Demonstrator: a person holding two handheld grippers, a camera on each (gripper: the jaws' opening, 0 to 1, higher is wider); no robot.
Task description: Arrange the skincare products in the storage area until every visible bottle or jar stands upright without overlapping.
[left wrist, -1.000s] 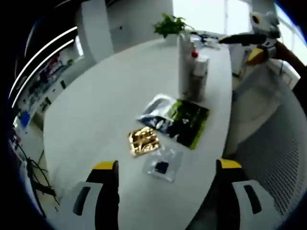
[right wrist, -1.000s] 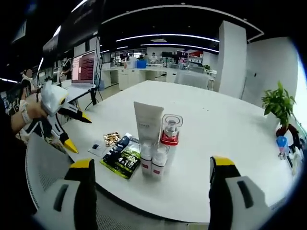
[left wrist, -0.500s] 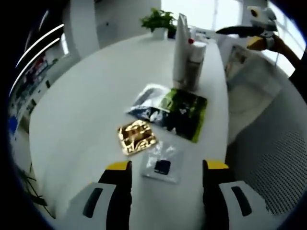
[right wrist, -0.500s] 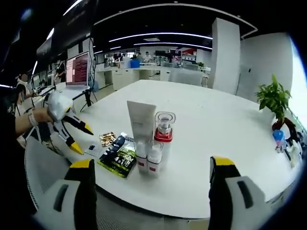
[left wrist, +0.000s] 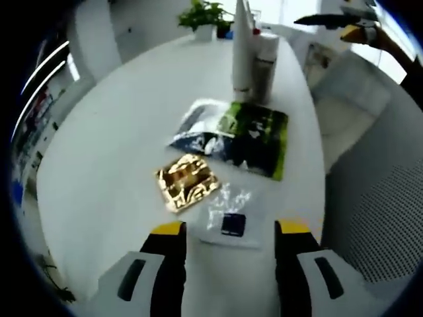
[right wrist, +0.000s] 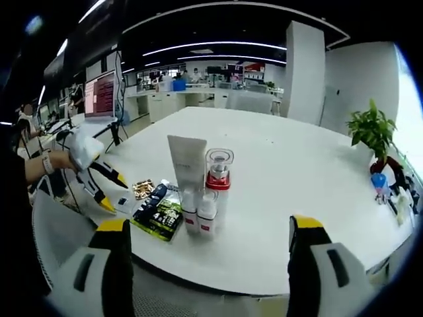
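The left tongs (left wrist: 227, 232) hang open over the thin, floppy clear packet (left wrist: 227, 223); pinch its 6 o'clock edge. The right tongs (right wrist: 207, 228) are open too.

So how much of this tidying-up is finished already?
The white tube, the red-collared bottle and two small bottles already stand upright in a cluster. Nothing is held: the left gripper hovers open over the small clear sachet, and the right gripper is open too. The gold sachet and green-black pouch lie flat, overlapping their neighbours; those remain.
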